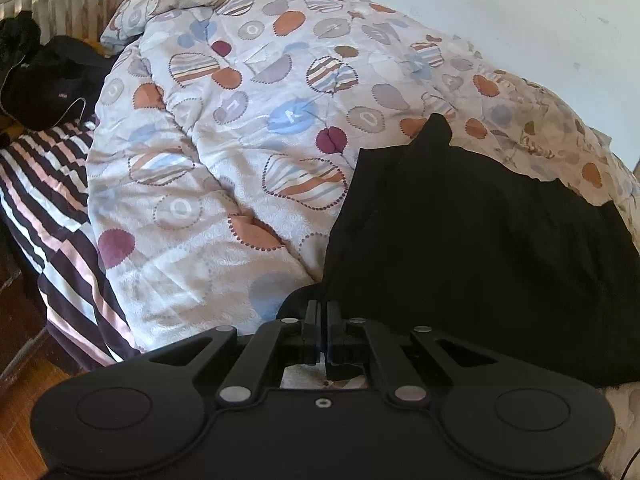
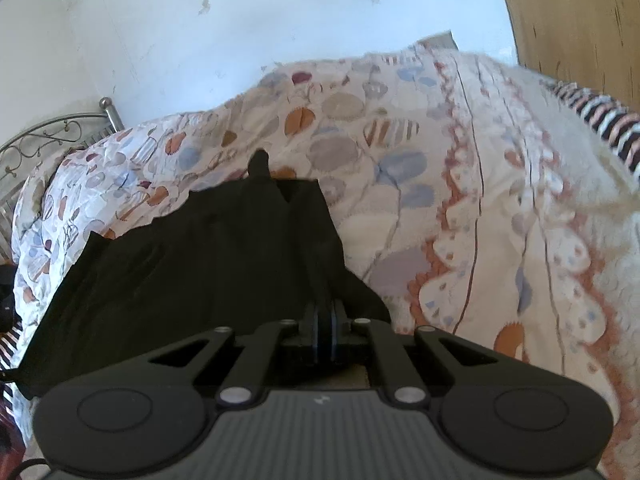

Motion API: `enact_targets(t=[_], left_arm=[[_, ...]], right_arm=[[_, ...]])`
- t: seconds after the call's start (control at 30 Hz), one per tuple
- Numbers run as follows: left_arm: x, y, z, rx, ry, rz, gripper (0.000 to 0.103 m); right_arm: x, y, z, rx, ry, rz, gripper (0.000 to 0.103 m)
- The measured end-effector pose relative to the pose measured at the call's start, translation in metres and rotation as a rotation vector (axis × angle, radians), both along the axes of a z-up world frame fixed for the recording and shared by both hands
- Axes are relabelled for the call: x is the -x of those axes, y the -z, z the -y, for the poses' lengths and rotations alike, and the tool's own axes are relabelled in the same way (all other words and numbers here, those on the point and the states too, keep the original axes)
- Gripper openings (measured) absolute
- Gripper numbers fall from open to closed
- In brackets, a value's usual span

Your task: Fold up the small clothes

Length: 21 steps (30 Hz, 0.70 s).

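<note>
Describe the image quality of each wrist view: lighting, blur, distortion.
Left wrist view: daylit and fairly sharp; fisheye bends the patterned quilt into a dome; the black garment shows almost no fold detail. Right wrist view: softer, the quilt's right side smeared; wall bright, washed bluish; dark vignette in the corners.

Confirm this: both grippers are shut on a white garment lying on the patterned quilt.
Wrong colour. The garment is black, not white, as both wrist views show. The left gripper and right gripper are shut on it, on the patterned quilt.
</note>
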<state>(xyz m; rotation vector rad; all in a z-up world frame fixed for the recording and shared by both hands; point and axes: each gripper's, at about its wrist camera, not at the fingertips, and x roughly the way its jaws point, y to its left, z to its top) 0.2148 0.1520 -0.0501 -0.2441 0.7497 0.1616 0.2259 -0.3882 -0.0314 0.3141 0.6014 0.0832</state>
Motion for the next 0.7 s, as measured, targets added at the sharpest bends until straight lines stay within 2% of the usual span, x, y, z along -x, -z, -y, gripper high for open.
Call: enact_targets(t=[0.1, 0.23, 0.33, 0.4, 0.5, 0.53, 0.57, 0.6, 0.63, 0.7], left_arm=[[0.001, 0.001, 0.0, -0.009, 0.003, 0.001, 0.002], [0.0, 0.01, -0.003, 0.028, -0.006, -0.013, 0.003], [0.003, 0.012, -0.004, 0.037, -0.025, -0.008, 0.014], [0.005, 0.012, -0.006, 0.049, -0.033, -0.007, 0.017], [0.01, 0.011, -0.009, 0.077, -0.058, -0.008, 0.047], [0.013, 0.011, -0.01, 0.083, -0.072, -0.006, 0.066], [0.017, 0.01, -0.011, 0.091, -0.082, -0.004, 0.075], [0.021, 0.01, -0.011, 0.099, -0.091, -0.002, 0.076], [0.025, 0.011, -0.01, 0.108, -0.093, -0.005, 0.078], [0.033, 0.013, -0.006, 0.128, -0.088, -0.017, 0.085]], right_arm=[[-0.002, -0.003, -0.001, 0.016, -0.005, -0.008, 0.006], [-0.002, 0.009, 0.001, -0.012, -0.011, -0.035, 0.006], [0.001, 0.006, 0.0, -0.008, -0.007, -0.028, 0.009], [0.002, 0.005, 0.0, -0.009, 0.002, -0.027, 0.013], [0.005, 0.004, 0.002, -0.016, 0.023, -0.021, 0.017], [0.007, 0.004, 0.001, -0.012, 0.029, -0.02, 0.019], [0.008, 0.005, 0.001, -0.009, 0.034, -0.018, 0.024], [0.009, 0.005, 0.001, -0.009, 0.041, -0.02, 0.033], [0.011, 0.005, 0.001, -0.016, 0.044, -0.02, 0.038], [0.014, 0.003, -0.001, -0.014, 0.051, -0.016, 0.062]])
